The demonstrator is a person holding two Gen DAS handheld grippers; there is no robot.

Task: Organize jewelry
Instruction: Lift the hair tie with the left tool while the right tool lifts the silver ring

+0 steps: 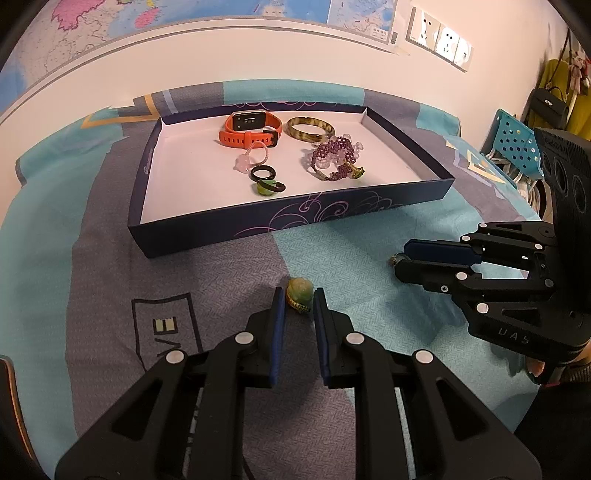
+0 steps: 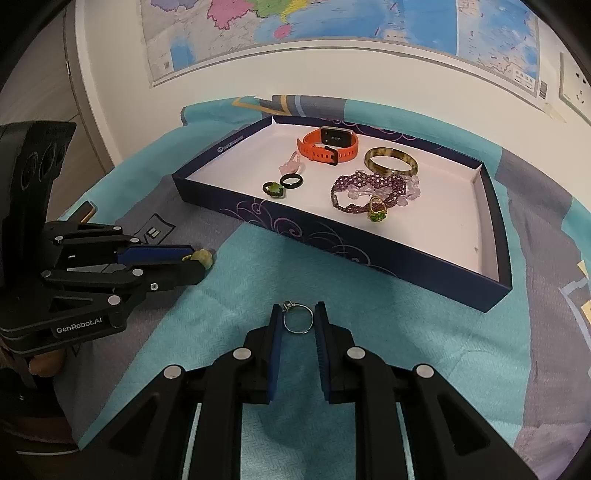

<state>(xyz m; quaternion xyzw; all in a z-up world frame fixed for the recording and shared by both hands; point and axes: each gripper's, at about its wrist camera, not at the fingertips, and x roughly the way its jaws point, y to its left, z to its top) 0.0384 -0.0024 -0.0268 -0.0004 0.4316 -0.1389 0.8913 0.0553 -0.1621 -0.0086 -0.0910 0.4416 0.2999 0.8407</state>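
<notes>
A dark blue box lid with a white floor lies on the cloth. It holds an orange watch, a brown bangle, purple beaded bracelets, a black ring and a green pendant. My left gripper is open around a green-yellow pendant on the cloth. My right gripper is open around a silver ring on the cloth.
A teal and grey patterned cloth covers the table. A map hangs on the wall behind. A blue perforated basket and bags stand at the right beyond the table edge.
</notes>
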